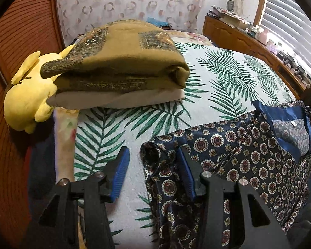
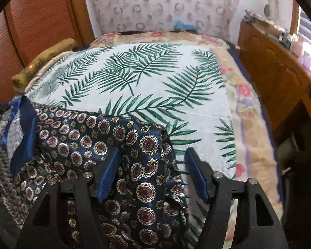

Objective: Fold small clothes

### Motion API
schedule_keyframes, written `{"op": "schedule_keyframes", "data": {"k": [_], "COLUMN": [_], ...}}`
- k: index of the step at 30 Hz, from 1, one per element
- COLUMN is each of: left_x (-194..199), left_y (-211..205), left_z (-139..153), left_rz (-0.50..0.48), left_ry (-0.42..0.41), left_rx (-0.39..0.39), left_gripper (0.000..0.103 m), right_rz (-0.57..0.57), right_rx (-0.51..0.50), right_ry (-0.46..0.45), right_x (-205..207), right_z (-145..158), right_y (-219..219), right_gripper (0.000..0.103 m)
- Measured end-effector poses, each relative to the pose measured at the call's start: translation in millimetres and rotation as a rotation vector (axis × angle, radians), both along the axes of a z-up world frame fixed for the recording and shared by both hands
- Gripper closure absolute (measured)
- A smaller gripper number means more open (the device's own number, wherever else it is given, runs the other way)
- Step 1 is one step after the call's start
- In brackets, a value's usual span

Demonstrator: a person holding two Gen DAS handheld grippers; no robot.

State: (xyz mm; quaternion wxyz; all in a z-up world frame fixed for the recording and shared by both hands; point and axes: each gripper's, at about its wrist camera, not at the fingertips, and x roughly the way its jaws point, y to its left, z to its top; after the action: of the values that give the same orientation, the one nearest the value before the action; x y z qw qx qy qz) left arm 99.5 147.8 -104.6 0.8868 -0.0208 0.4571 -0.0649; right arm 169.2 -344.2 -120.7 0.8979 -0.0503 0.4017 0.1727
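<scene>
Both hand-held grippers, left (image 1: 153, 161) and right (image 2: 153, 161), jaws apart over patterned navy garment (image 2: 118, 141) on bed (image 2: 147, 78), nothing clamped.

Here's the navy satin garment printed with round maroon-and-cream medallions (image 1: 248, 157), spread flat but rumpled across the near edge of the palm-leaf bedspread (image 1: 224, 83). Its plain blue collar facing (image 1: 267, 112) lies open, paler lining showing (a small white label there too). One sleeve (image 2: 147, 166) trails toward the bed's front edge.
</scene>
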Motion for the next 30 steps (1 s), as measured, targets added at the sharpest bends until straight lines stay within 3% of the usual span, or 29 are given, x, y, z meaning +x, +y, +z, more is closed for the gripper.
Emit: {"op": "schedule_keyframes", "data": {"k": [5, 7, 9, 10, 12, 17, 21, 23, 30], "left_x": [2, 2, 4, 3, -1, -37, -67, -79, -107], "left_y": [-6, -8, -10, -11, -14, -19, -25, -26, -19], "left_z": [1, 2, 3, 3, 9, 59, 116, 144, 255], "left_rz": [-0.018, -0.028, -0.031, -0.033, -0.028, 0.022, 0.011, -0.005, -0.03], "left_ry": [0.001, -0.002, 0.003, -0.001, -0.025, -0.22, -0.367, -0.426, -0.643], "left_rx": [0.009, 0.0, 0.004, 0.012, 0.028, -0.01, -0.029, -0.043, -0.051], "left_gripper": [0.062, 0.079, 0.087, 0.096, 0.099, 0.1, 0.1, 0.1, 0.101], "right_rz": [0.036, 0.05, 0.081, 0.1, 0.119, 0.123, 0.126, 0.147, 0.183], "right_rx": [-0.022, -0.052, -0.044, -0.026, -0.014, 0.015, 0.057, 0.116, 0.149], "right_ry": [0.008, 0.0, 0.001, 0.007, 0.002, -0.083, -0.213, -0.288, -0.554], "right_x": [-2, -5, -8, -9, -12, -35, -68, -91, -155], "right_z": [1, 1, 1, 2, 2, 21, 70, 104, 229], "right_y": [10, 15, 19, 19, 21, 20, 17, 16, 16], "right_gripper": [0.037, 0.047, 0.072, 0.076, 0.091, 0.096, 0.097, 0.098, 0.098]}}
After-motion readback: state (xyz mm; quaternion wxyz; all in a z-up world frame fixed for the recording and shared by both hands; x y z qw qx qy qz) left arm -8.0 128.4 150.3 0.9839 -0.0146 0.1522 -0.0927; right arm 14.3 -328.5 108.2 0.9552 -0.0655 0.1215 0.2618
